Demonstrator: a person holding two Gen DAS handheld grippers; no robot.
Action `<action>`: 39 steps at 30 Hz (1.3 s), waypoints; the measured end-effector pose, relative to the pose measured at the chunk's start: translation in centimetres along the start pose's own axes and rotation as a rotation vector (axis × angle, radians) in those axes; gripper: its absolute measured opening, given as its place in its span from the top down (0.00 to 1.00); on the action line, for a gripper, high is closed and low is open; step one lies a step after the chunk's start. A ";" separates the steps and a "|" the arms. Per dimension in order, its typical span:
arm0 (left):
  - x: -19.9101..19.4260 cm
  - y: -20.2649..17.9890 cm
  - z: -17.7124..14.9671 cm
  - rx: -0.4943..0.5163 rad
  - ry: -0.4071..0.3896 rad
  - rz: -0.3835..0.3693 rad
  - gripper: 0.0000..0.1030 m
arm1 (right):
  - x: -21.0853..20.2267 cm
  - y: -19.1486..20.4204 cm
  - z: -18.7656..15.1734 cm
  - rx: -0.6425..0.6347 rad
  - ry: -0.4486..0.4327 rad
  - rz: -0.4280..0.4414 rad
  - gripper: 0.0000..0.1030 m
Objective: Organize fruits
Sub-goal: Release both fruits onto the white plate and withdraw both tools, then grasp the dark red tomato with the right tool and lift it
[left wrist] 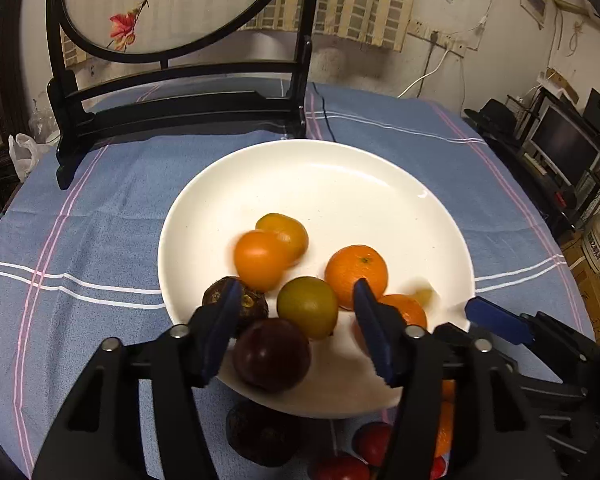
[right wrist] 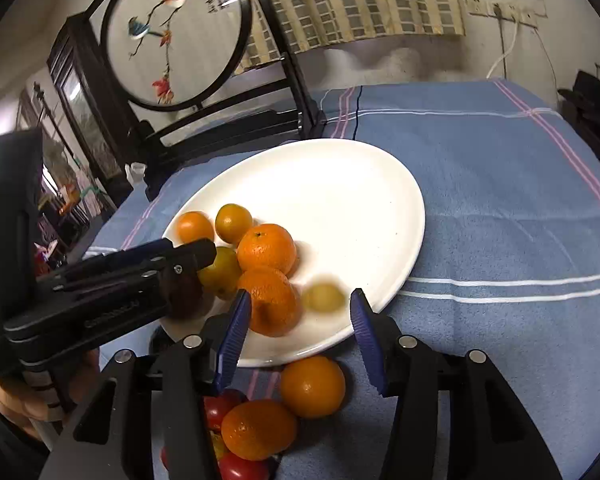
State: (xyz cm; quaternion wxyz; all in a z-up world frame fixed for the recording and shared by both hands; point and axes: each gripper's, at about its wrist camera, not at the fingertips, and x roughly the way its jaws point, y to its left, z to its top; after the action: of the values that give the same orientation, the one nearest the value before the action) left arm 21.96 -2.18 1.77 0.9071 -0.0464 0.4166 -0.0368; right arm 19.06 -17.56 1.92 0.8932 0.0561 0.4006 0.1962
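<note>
A: How do these fruits look to handle?

B: Small, round and light, I'd judge. The mandarin (right wrist: 266,249) on the white plate (right wrist: 356,184) has a firm, dimpled peel that should grip well; the smoother yellow-green fruit (left wrist: 308,306) and the dark purple one (left wrist: 271,354) look slicker and liable to roll. One small yellowish fruit (right wrist: 323,298) is blurred near the plate's rim, so it may be rolling.

A: Where would you take hold?

B: Across the widest middle, pads on opposite sides, with gentle pressure. The red tomatoes (right wrist: 236,466) on the cloth look softest, so I'd squeeze them least.

A: Where is everything?

B: A cluster sits on the near part of the plate. More oranges (right wrist: 313,386) and the tomatoes lie on the blue striped cloth (right wrist: 500,208) over the tabletop, just beside the plate's near edge.

A: And the claws?

B: The left claw (left wrist: 296,292) has its fingers apart over the near fruits, holding nothing. The right claw (right wrist: 300,300) is spread wide too, empty, straddling the near rim.

A: Any writing?

B: Small dark characters on the round embroidered bird screen (right wrist: 174,32), too small to read. Embossed lettering on the left claw's body, also illegible.
</note>
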 end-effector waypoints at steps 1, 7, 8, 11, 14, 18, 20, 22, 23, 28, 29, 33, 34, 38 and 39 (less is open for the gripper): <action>-0.3 0.1 -0.3 -0.002 -0.001 -0.007 0.40 | -0.1 -0.1 -0.1 0.001 0.001 0.000 0.47; -2.7 1.4 -2.0 0.000 0.004 -0.055 0.30 | -1.4 -0.3 -0.5 0.022 -0.003 0.006 0.33; -3.2 1.8 -2.5 -0.005 0.008 -0.062 0.28 | -1.7 -0.1 -0.5 0.012 -0.008 0.002 0.32; -3.9 2.4 -4.0 -0.015 0.024 -0.077 0.26 | -2.5 0.5 -1.0 -0.022 -0.023 -0.012 0.32; -4.2 2.6 -5.4 -0.005 0.050 -0.099 0.26 | -3.2 0.9 -1.9 -0.047 -0.022 -0.011 0.31; -3.6 2.8 -7.3 -0.026 0.100 -0.072 0.26 | -4.4 1.0 -3.6 -0.074 -0.020 -0.023 0.31; -3.5 2.9 -7.9 -0.017 0.107 -0.051 0.26 | -5.0 1.0 -4.6 -0.080 -0.014 -0.028 0.31; -3.5 3.2 -8.3 -0.018 0.111 -0.045 0.26 | -5.5 1.2 -5.6 -0.091 0.003 -0.019 0.31; -3.7 3.5 -8.5 -0.031 0.113 -0.067 0.26 | -5.8 1.5 -6.2 -0.109 0.018 -0.007 0.31; -4.0 4.2 -9.1 -0.055 0.108 -0.059 0.26 | -6.9 2.9 -8.5 -0.167 0.040 0.020 0.31; -4.1 4.2 -9.2 -0.056 0.100 -0.051 0.24 | -7.1 3.0 -8.9 -0.170 0.040 0.015 0.31; -4.4 4.8 -9.4 -0.100 0.106 -0.074 0.20 | -7.6 3.1 -9.9 -0.179 0.051 -0.012 0.32; -4.5 4.9 -9.4 -0.106 0.105 -0.075 0.19 | -7.6 3.3 -10.1 -0.182 0.056 -0.016 0.32; -4.7 4.9 -9.4 -0.107 0.094 -0.068 0.18 | -7.7 4.0 -10.9 -0.236 0.078 -0.028 0.33; -4.7 4.9 -9.4 -0.107 0.093 -0.068 0.17 | -7.6 4.2 -11.2 -0.253 0.087 -0.036 0.34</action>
State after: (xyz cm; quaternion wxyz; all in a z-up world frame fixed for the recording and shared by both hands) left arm 11.88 2.69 -1.31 0.8812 -0.1073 0.4580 -0.0475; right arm 4.96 -17.37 0.76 0.8782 -0.0726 0.4122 0.2315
